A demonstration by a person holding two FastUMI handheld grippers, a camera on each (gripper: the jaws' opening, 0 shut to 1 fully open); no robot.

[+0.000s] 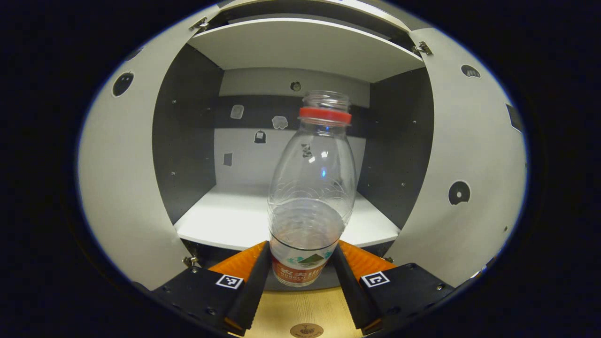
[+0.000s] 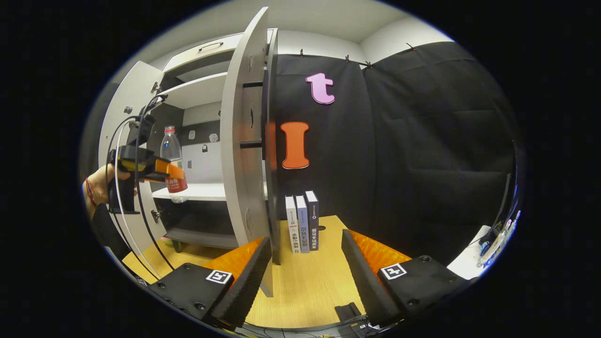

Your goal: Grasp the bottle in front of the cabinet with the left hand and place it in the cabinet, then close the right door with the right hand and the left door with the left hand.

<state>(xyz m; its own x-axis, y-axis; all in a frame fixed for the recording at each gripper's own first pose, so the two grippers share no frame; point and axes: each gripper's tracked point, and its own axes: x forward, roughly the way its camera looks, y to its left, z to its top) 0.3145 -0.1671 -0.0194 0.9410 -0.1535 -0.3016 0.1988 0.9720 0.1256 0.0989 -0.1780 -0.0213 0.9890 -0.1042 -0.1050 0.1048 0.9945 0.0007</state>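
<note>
While the cabinet [image 1: 300, 47] stands with both doors swung wide, the left gripper [image 1: 300, 277] has its jaws closed on the labelled base of the clear bottle [image 1: 312, 188], held upright just in front of the cabinet's white shelf [image 1: 225, 220], its red neck ring level with the cabinet's back wall. From the right gripper view, the right gripper [image 2: 305, 272] hangs with jaws spread wide and holding nothing, above the wooden bench [image 2: 305, 291], the cabinet's right door [image 2: 244, 141] edge-on just beyond its fingers, three books [image 2: 303, 220] standing beside the cabinet
</note>
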